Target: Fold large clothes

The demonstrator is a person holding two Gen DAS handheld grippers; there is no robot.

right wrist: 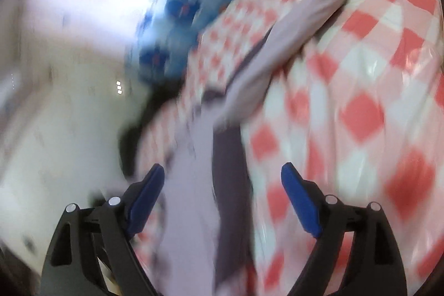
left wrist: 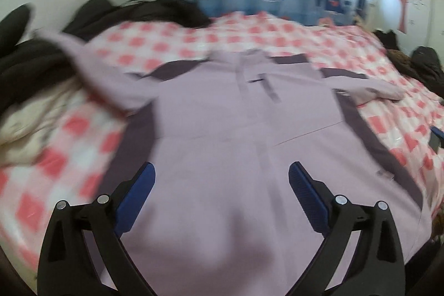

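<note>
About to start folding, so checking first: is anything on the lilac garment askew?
Yes: the lilac garment with dark side panels lies flat on the pink checked bedcover, but one sleeve looks flung up crookedly.

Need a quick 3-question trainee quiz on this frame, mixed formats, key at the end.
1. True or false: the lilac jacket lies spread flat on the checked cover.
2. The left gripper has its jaws: A) shut on a sleeve, B) open with nothing gripped, C) out of view.
3. Fill in: in the right wrist view, the right gripper has open jaws, and one jacket ____ stretches ahead across the cover.

Key: 1 true; 2 B; 3 sleeve.
</note>
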